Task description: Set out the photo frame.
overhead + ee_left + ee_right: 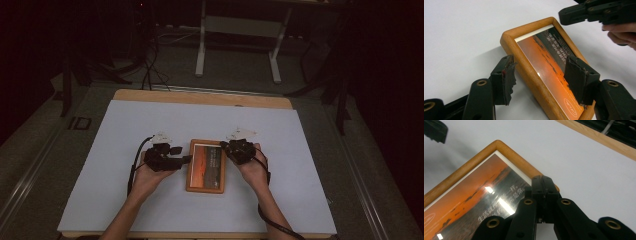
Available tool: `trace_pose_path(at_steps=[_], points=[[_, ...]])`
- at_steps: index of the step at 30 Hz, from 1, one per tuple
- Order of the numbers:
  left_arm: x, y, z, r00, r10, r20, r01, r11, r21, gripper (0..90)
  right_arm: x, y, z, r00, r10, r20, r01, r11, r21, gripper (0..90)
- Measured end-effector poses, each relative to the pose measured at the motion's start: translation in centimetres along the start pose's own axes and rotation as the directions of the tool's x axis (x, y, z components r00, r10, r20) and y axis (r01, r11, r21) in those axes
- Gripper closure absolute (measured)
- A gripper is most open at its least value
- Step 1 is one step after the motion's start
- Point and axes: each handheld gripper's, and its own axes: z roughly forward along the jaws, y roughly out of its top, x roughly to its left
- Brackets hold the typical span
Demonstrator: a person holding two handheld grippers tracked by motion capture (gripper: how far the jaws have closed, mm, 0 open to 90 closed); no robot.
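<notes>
High view is showing a wooden picture frame [205,166] lying flat near the middle of the pale sheet [125,130] that is covering the worktop [200,96], its long sides running away from the person. An orange sunset print with lines of pale writing is sitting under the glass. The left gripper [186,159] is reaching in from the frame's left side, and in the left gripper view its fingers [505,80] are standing spread, straddling the frame's near long wooden edge: one finger is hanging outside the frame over the sheet, the other over the glass. Whether the pads are touching the wood cannot be told. The right gripper [223,145] is sitting at the frame's far right corner; in the right gripper view its fingers [544,195] are pressed together with nothing between them, their tips lying over the frame's edge near that corner. Both of the person's forearms are coming in from the bottom edge.
</notes>
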Motion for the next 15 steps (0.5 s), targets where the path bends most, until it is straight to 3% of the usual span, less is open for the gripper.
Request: trace_pose_path(at_steps=[8,15], points=[[0.0,0.0,0.0,1.0,0.001,-0.003,-0.001,1.0,0.006,41.6,-0.1,0.0,1.2,0.9995,0.028,-0.012,-0.028,1.0,0.013,89.6],[0.1,0.0,-0.2,1.0,-0.001,-0.006,0.001,1.0,0.002,41.7,-0.1,0.1,1.5,0.9999,0.01,-0.006,-0.01,1.0,0.018,89.7]])
